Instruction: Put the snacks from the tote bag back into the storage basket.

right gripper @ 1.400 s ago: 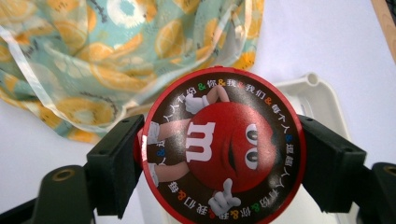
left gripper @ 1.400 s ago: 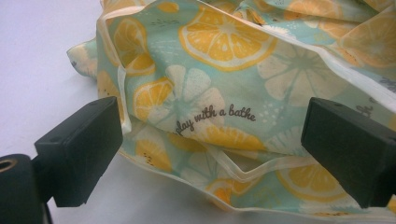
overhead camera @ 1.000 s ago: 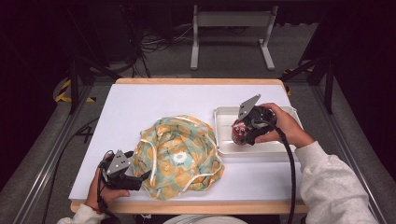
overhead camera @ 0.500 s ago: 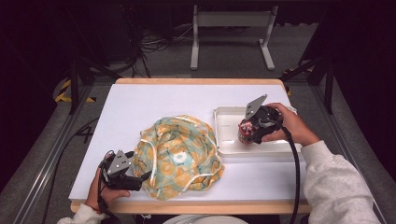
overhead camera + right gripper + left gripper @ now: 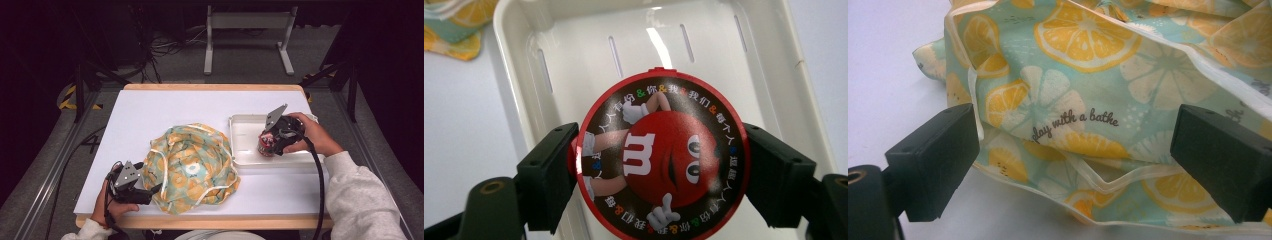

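Observation:
A crumpled cloth bag (image 5: pixel 192 167) with an orange-slice print and white straps lies at the table's front middle; its folds show close up (image 5: pixel 1088 105). My left gripper (image 5: pixel 150 191) rests at the bag's left edge, its jaws open on either side of the cloth (image 5: pixel 1073 165). A round red candy tub (image 5: pixel 266 142) with a cartoon lid (image 5: pixel 661 160) sits in the white tray (image 5: pixel 245 125). My right gripper (image 5: pixel 270 142) is shut on the tub, one jaw on each side of its lid, above the tray floor (image 5: pixel 589 60).
The white table cover (image 5: pixel 150 115) is bare at the back and left. A wooden table edge (image 5: pixel 210 87) runs along the far side. Beyond it stand a metal frame (image 5: pixel 247 35) and cables on the floor.
My right gripper with the candy tub has shifted slightly right and down within the tray. The left gripper and the bag have stayed put.

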`<state>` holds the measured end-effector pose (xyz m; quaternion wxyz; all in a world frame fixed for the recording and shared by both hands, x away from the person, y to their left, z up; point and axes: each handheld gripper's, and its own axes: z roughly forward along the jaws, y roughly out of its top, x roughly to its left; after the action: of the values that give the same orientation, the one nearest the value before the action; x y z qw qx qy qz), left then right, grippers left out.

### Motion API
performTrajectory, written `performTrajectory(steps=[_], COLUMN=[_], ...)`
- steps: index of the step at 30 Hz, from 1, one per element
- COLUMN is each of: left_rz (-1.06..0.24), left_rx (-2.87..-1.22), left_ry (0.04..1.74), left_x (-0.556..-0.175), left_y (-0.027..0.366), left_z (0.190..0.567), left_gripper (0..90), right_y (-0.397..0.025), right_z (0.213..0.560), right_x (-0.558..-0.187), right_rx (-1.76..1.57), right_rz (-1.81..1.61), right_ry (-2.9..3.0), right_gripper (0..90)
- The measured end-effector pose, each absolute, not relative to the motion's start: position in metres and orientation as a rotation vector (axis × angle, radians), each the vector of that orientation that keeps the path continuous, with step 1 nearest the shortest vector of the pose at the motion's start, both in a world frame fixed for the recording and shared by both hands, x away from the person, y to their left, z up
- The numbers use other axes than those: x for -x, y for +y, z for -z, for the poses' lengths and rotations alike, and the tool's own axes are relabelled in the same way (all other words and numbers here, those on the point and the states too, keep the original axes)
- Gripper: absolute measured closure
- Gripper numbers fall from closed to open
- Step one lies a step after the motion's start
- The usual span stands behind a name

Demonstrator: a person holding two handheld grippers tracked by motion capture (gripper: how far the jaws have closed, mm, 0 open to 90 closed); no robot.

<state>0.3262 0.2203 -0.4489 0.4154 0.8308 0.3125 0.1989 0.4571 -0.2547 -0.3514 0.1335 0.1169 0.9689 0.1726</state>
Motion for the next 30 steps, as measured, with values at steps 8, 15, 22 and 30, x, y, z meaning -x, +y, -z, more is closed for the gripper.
performTrajectory(steps=[8, 15, 22, 30], left_rz=[-0.499, -0.500, -0.499, -0.498], left_rx=[-2.094, -2.102, -2.098, -2.101], left_ry=[0.785, 0.781, 0.783, 0.781], left_x=[-0.327, -0.327, -0.326, -0.326], left_y=[0.219, 0.218, 0.219, 0.219], left_z=[0.449, 0.449, 0.449, 0.449], left_gripper=[6.1, 6.1, 6.1, 6.1], right_y=[-0.266, -0.273, -0.277, -0.279], right_z=[0.360, 0.363, 0.365, 0.367], right_x=[-0.459, -0.460, -0.462, -0.464], right_rx=[-0.344, -0.353, -0.349, -0.348], right_rz=[-0.497, -0.502, -0.506, -0.532], right_ry=[2.835, 2.842, 2.842, 2.846], right_gripper=[23.2, 23.2, 23.2, 23.1])
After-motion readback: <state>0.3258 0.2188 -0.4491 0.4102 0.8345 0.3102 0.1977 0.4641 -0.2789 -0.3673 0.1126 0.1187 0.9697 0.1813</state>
